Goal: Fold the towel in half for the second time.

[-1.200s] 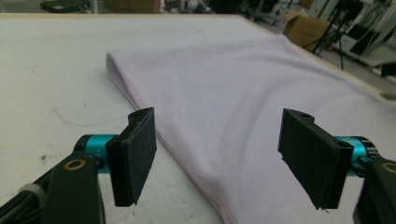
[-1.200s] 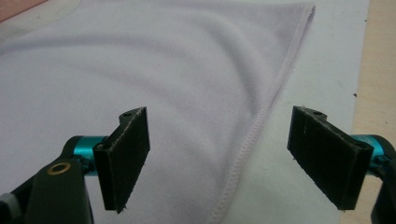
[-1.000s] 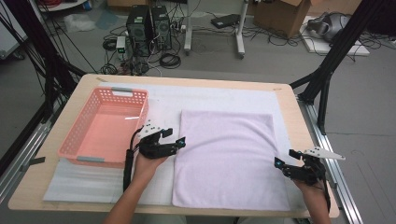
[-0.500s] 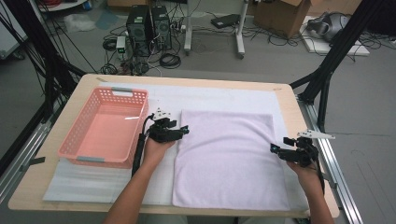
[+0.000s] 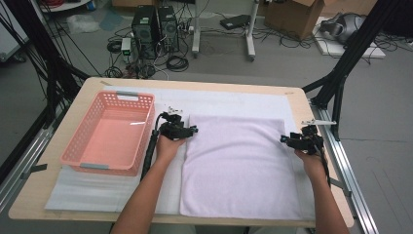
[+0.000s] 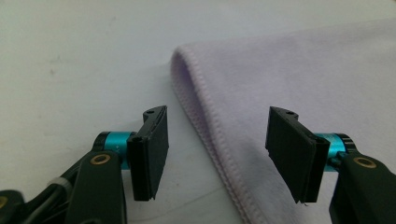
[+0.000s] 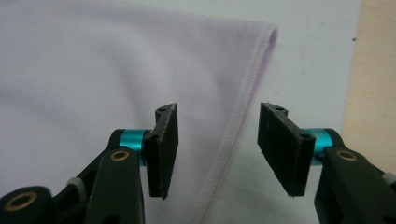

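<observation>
A lilac towel (image 5: 238,161) lies flat on the white mat. My left gripper (image 5: 192,130) sits low at the towel's left edge near the far corner. In the left gripper view the stitched hem of the towel (image 6: 303,70) runs between the jaws of that gripper (image 6: 217,154), which have just been closing; the pads (image 6: 152,154) stand clear of the cloth. My right gripper (image 5: 284,140) is at the towel's right edge. Its jaws (image 7: 217,149) have just been closing and straddle the hem of the towel (image 7: 93,70) without pressing on it.
A pink plastic basket (image 5: 73,146) stands on the left of the table, just left of my left hand. A white foam mat (image 5: 234,100) covers most of the wooden tabletop (image 5: 299,105). Black frame legs and cables stand beyond the far edge.
Both hands have moved away from the person along the towel's side edges, toward its far corners. The left gripper has also come right, onto the towel's left edge.
</observation>
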`<state>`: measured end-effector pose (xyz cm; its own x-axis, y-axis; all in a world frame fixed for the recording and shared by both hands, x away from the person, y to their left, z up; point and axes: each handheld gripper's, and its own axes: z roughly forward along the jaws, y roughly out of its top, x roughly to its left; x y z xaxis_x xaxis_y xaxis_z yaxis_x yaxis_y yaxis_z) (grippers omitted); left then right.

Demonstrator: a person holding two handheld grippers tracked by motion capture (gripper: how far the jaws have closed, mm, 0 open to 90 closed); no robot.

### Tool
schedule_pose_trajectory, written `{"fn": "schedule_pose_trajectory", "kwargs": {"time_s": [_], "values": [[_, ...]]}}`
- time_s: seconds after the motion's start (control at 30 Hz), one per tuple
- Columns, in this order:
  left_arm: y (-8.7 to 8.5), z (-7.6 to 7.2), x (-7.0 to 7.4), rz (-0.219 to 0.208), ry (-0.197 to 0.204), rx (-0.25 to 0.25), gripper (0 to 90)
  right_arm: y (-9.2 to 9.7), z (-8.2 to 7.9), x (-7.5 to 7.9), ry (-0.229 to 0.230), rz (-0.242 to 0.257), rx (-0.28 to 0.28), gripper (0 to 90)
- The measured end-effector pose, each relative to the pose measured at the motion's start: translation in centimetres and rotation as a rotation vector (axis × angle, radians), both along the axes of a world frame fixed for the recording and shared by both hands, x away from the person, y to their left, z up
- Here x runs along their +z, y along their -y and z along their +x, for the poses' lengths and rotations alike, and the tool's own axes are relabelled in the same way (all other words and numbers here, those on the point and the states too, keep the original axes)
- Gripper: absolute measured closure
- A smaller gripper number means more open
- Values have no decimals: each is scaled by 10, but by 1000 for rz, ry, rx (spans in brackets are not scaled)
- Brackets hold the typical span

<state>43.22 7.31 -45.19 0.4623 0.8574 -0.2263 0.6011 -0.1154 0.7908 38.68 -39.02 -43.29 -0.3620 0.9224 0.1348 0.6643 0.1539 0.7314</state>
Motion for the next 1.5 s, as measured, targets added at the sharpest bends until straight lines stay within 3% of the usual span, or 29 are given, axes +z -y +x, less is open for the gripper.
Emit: {"fn": "schedule_pose_trajectory", "kwargs": {"time_s": [0.13, 0.23, 0.3, 0.37, 0.43, 0.47, 0.5, 0.53, 0.6, 0.67, 0.8, 0.9, 0.93, 1.13, 1.23, 1.3, 1.37, 1.5], "values": [[9, 11, 2, 38, -12, -28, 439, -1, 13, -3, -18, -2, -23, 486], [19, 15, 1, 77, 7, -25, 446, -4, 21, -5, -23, -28, -30, 499], [24, 14, 1, 126, 31, -11, 509, -6, 28, -8, -40, -47, -34, 513], [22, 15, 1, 137, 38, -6, 579, -7, 32, -8, -46, -45, -41, 546], [19, 16, 1, 113, 28, 9, 662, -7, 36, -6, -65, -55, -52, 627], [17, 17, 0, 74, 14, 13, 727, -7, 37, -6, -62, -59, -42, 734], [15, 19, -1, 19, -16, 13, 851, -8, 38, -6, -64, -42, -31, 769], [13, 20, -1, 2, -26, 20, 852, -8, 38, -7, -64, -29, -40, 845], [12, 21, -1, -14, -29, 24, 858, -8, 38, -7, -69, -4, -50, 865], [8, 20, 2, -24, -7, 19, 861, -6, 38, -6, -70, 8, -54, 873], [-2, 18, 15, -131, 49, 51, 862, 2, 35, 2, 17, 91, -93, 876], [-8, 16, 24, -186, 86, 57, 861, 3, 30, 12, 102, 109, -108, 875], [-9, 15, 25, -192, 93, 48, 861, 4, 29, 14, 107, 137, -112, 875], [-12, 4, 30, -181, 102, 15, 858, 4, 20, 22, 111, 157, -75, 873], [-16, -3, 32, -214, 90, 11, 855, 5, 13, 30, 122, 159, -46, 872], [-17, -7, 34, -208, 73, -8, 854, 5, 8, 34, 112, 165, -35, 871], [-17, -15, 37, -217, 102, -13, 854, 6, 2, 38, 115, 159, -15, 870], [-19, -30, 41, -221, 107, -33, 855, 8, -14, 40, 131, 158, 2, 868]]}}
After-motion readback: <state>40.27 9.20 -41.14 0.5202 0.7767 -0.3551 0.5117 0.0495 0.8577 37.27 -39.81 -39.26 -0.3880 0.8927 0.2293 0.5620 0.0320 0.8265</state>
